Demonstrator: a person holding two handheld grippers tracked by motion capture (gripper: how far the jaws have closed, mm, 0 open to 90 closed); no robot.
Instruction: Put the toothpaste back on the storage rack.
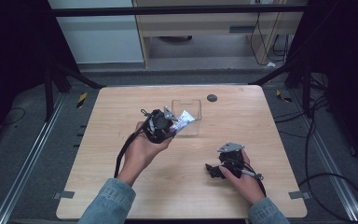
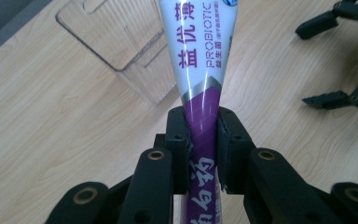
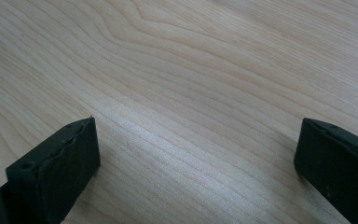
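**Tube pinched in my left gripper, right gripper idle**

My left gripper (image 2: 203, 154) is clamping a purple-and-white tube (image 2: 200, 70), its jaws closing on the purple crimped end while the white body, printed PROBIOTIC, is pointing away from me. In the left gripper view the tube is crossing in front of a clear plastic box (image 2: 116, 42), covering part of its near corner, and I cannot tell from there whether the two are touching. From the high view, my left hand (image 1: 142, 149) is holding that gripper (image 1: 168, 122) just beside the box (image 1: 186, 116), with the tube (image 1: 184, 119) lying against the box's left side, near the middle of the wooden table (image 1: 121, 107).

My right gripper (image 3: 196, 154) is sitting with its jaws spread wide over bare wood grain. The high view is placing it (image 1: 213, 169) low at the table's right, well apart from the box, under my right hand (image 1: 242, 179). A small dark disc (image 1: 211, 97) is lying behind the box, near the far edge. The left gripper view is also catching the right gripper's black jaws at its upper right.
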